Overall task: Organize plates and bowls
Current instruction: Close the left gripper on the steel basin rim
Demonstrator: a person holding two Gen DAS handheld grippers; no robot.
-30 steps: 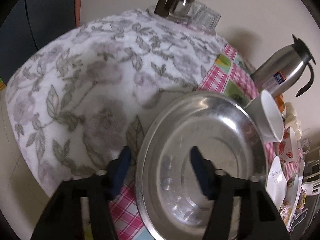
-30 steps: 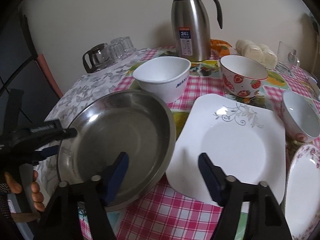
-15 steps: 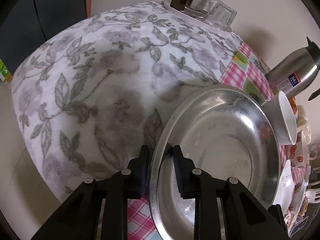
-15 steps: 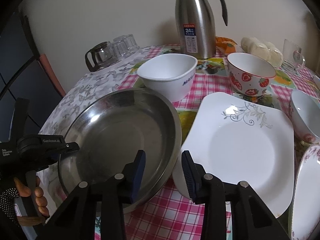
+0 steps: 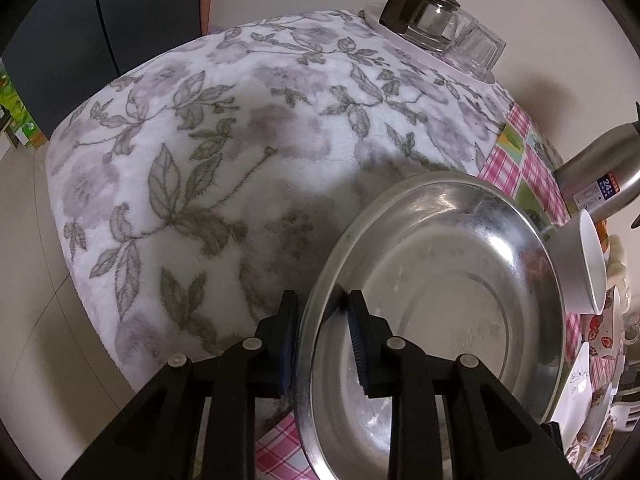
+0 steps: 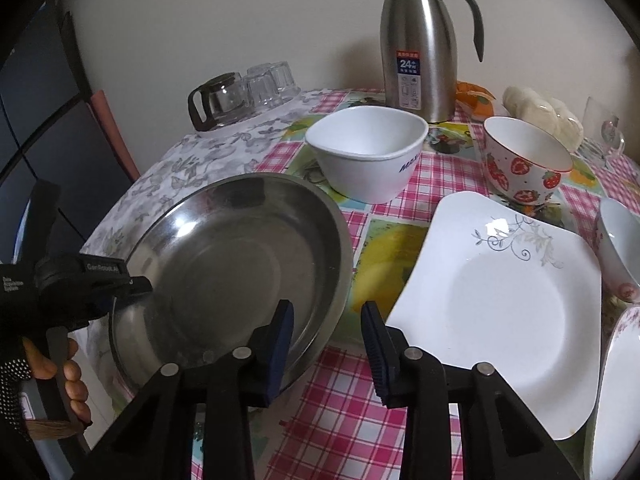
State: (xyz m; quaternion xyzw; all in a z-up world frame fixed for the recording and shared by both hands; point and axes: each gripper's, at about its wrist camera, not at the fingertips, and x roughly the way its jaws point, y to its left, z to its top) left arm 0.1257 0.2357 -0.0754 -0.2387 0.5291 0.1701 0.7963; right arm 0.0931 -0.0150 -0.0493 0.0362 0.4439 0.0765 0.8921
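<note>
A large steel plate (image 5: 440,304) sits on the table, also in the right wrist view (image 6: 236,276). My left gripper (image 5: 322,320) is shut on its near-left rim, one finger inside and one outside; it shows from the side in the right wrist view (image 6: 120,284). My right gripper (image 6: 328,330) straddles the plate's right rim, jaws partly closed with a gap, not visibly pressing it. A white square plate (image 6: 504,304) lies right of it. A white bowl (image 6: 368,156), a strawberry bowl (image 6: 524,168) and a floral bowl (image 6: 620,252) stand behind.
A steel thermos jug (image 6: 420,40) stands at the back. A glass pot and upturned glasses (image 6: 244,92) sit on a tray at the back left. A floral cloth (image 5: 220,160) covers the table's left part. Another floral plate (image 6: 616,392) lies at the right edge.
Both grippers went from wide open to closing around opposite rims of the steel plate. The left one now clamps the rim. The plate looks slightly tilted up on the left.
</note>
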